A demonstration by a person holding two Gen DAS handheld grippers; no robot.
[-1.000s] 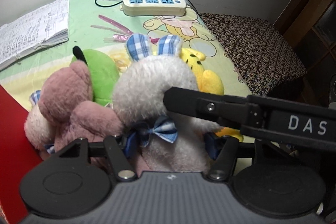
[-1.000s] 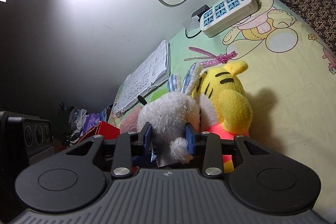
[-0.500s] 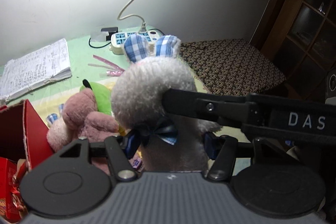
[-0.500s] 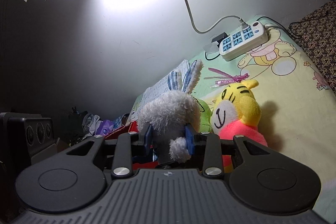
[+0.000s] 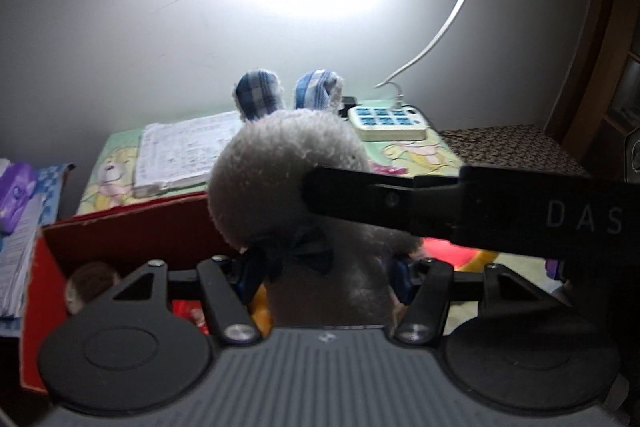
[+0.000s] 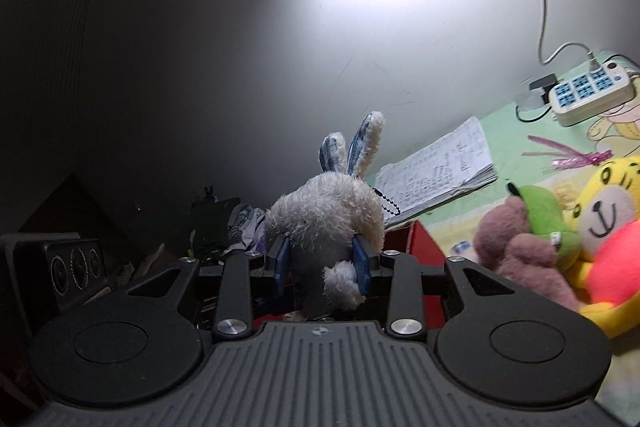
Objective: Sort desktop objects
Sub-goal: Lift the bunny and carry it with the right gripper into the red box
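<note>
A grey plush rabbit with blue checked ears and a blue bow is held in the air by both grippers. My left gripper is shut on its body, and my right gripper is shut on its rump. The right gripper's finger crosses the left wrist view against the rabbit's head. The rabbit hangs over an open red box, which holds a brown plush and other small things. A pink plush, a green plush and a yellow tiger plush lie on the desk at the right.
A notebook lies behind the box, and a white power strip sits by the wall with its cable running up. Papers and a purple pack lie left of the box. A patterned cushion lies at the right. A dark speaker stands at far left.
Both grippers have carried the rabbit up and to the left, away from the other plush toys, to above the red box.
</note>
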